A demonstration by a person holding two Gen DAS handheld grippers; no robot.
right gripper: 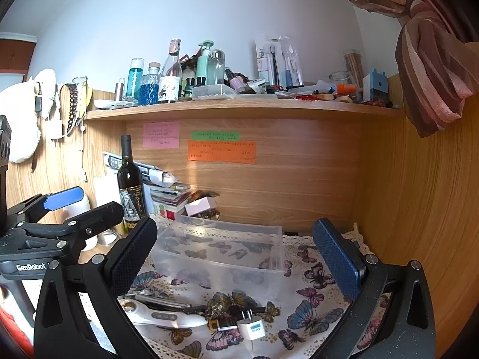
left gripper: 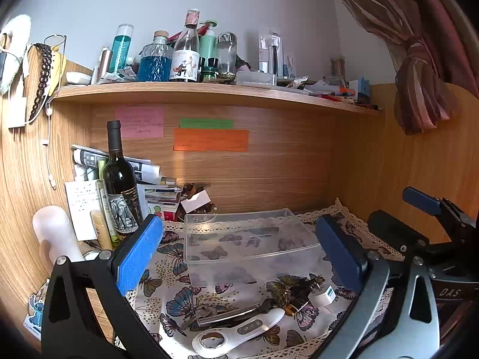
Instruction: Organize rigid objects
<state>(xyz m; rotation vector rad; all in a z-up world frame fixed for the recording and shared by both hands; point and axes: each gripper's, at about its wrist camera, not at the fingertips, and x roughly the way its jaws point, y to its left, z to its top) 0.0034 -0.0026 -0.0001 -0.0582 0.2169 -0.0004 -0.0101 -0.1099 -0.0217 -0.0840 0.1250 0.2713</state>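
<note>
While both the left gripper and right gripper stand wide and empty, the small white plug may slip, or the light clear box may slide on the cloth

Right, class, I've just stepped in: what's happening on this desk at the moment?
A person holds two grippers over a butterfly-print cloth. Both the left gripper and the right gripper are open and hold nothing. An empty clear plastic box stands on the cloth. In front of it lie loose things not yet put away: a white plug, a white handheld device and a dark metal tool.
</note>
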